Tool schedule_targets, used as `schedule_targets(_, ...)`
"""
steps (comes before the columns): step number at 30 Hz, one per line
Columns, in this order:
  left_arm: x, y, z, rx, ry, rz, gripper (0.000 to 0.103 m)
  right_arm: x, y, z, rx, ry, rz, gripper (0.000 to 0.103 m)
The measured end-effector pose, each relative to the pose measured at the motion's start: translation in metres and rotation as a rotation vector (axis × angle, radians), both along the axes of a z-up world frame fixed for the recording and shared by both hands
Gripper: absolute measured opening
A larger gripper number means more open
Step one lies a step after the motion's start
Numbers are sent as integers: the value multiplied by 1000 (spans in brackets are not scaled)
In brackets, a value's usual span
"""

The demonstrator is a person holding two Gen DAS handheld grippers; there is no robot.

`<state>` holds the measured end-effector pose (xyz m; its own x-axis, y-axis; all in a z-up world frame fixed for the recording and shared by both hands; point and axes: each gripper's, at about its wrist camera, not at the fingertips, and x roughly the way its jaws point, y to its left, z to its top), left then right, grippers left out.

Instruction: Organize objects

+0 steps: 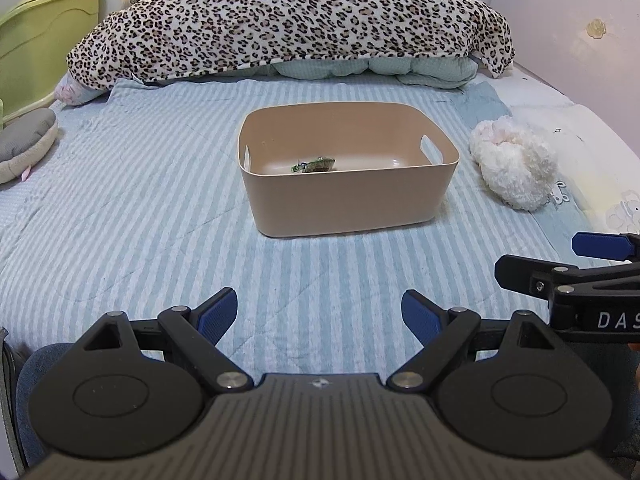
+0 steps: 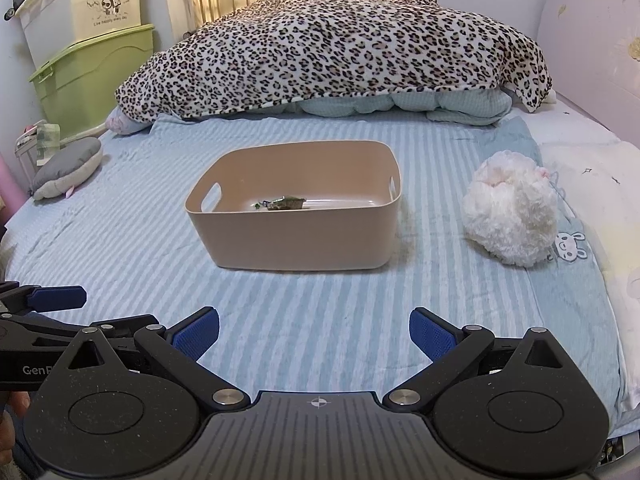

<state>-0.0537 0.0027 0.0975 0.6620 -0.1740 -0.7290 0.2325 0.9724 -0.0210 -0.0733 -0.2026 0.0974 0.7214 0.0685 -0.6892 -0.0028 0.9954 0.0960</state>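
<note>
A tan plastic bin stands on the striped blue bedsheet, ahead of both grippers. A small green-and-brown crumpled item lies on its floor. A white fluffy plush toy lies on the sheet to the right of the bin. My left gripper is open and empty, low over the sheet short of the bin. My right gripper is open and empty, also short of the bin. Each gripper's side shows in the other's view, the right in the left wrist view, the left in the right wrist view.
A leopard-print blanket is piled over a pale green quilt at the head of the bed. A grey cushion lies at the left edge. Green and cream storage boxes stand left; a pink wall runs along the right.
</note>
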Motion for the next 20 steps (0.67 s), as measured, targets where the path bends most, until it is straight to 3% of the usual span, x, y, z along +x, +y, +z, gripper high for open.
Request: schedule_targets(20, 10, 2, -2, -1, 24, 18, 90, 6, -5, -9, 17, 31, -11, 103)
